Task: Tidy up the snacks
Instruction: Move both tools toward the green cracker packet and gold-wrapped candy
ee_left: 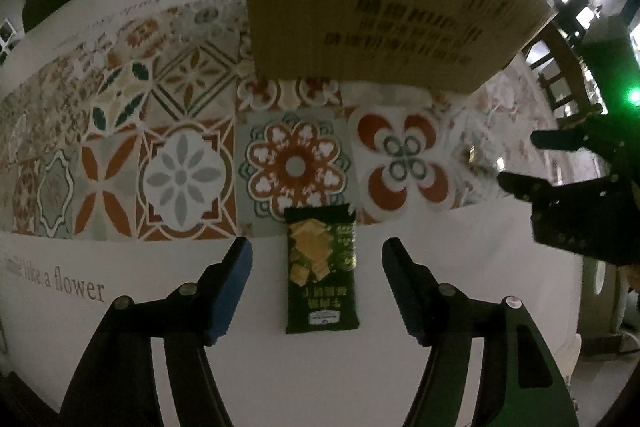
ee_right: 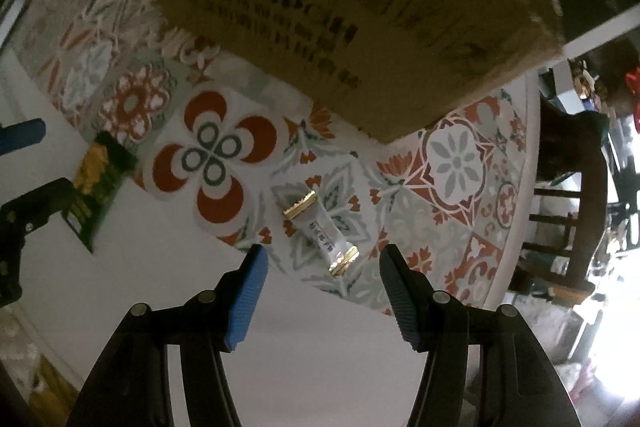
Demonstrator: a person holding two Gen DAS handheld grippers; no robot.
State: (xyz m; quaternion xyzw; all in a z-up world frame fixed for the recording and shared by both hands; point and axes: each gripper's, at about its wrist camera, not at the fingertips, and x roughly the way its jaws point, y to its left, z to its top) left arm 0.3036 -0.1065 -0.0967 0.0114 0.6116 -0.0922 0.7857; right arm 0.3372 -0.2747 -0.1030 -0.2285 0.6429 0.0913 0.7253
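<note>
A dark green cracker packet point(ee_left: 322, 275) lies flat on the white border of the tablecloth. My left gripper point(ee_left: 318, 247) hangs over it, pointing down, open, with the packet between the blue pads and untouched. A small white wrapped snack point(ee_right: 320, 237) with gold crimped ends lies on the patterned part of the cloth. My right gripper point(ee_right: 324, 253) stands open just above and in front of it, nothing between its pads. The green packet point(ee_right: 98, 195) and the left gripper point(ee_right: 36, 163) show at the left of the right wrist view. The right gripper point(ee_left: 520, 159) shows at the right of the left wrist view.
A brown cardboard box point(ee_left: 380, 7) with dark print stands on the table behind both snacks, also as the box point(ee_right: 340, 7). The round table carries a tile-patterned cloth point(ee_left: 184, 179). A dark wooden chair point(ee_right: 568, 187) stands beyond the table's right edge.
</note>
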